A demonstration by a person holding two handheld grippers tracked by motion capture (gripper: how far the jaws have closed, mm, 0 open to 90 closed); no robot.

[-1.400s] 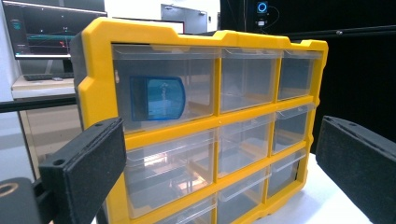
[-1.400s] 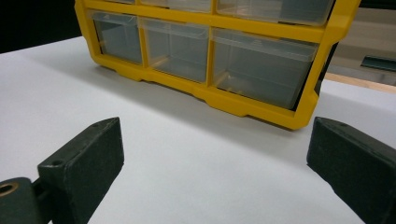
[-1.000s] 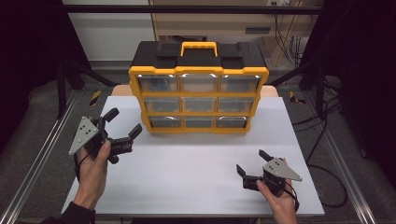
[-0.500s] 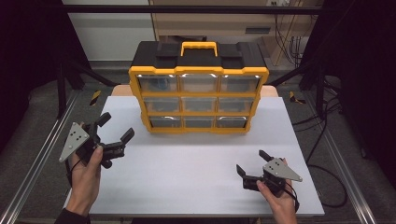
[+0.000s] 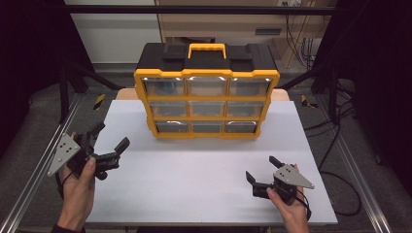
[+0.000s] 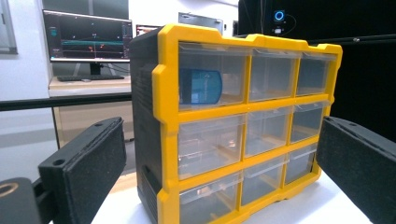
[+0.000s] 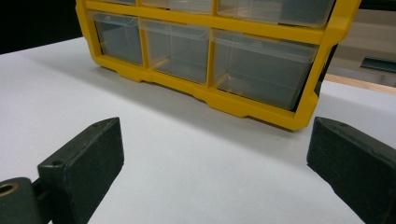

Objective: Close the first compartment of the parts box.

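A yellow and black drawer cabinet (image 5: pixel 206 94) with clear drawers stands at the back middle of the white table (image 5: pixel 194 179). Its top left drawer holds a blue object (image 6: pixel 200 86). All drawers look shut. My left gripper (image 5: pixel 111 137) is held open at the table's left edge, well left of the cabinet, with nothing between its jaws. My right gripper (image 5: pixel 262 169) rests low near the front right, open and empty, facing the cabinet's bottom row (image 7: pixel 205 53).
The cabinet has a yellow carry handle (image 5: pixel 207 48) on its black lid. Metal rails (image 5: pixel 39 170) run along both sides of the table. Cables (image 5: pixel 335 145) lie on the floor at the right. White table surface stretches between the grippers and the cabinet.
My left gripper has drawn back to the left and toward the front, away from the cabinet. The right gripper has stayed put.
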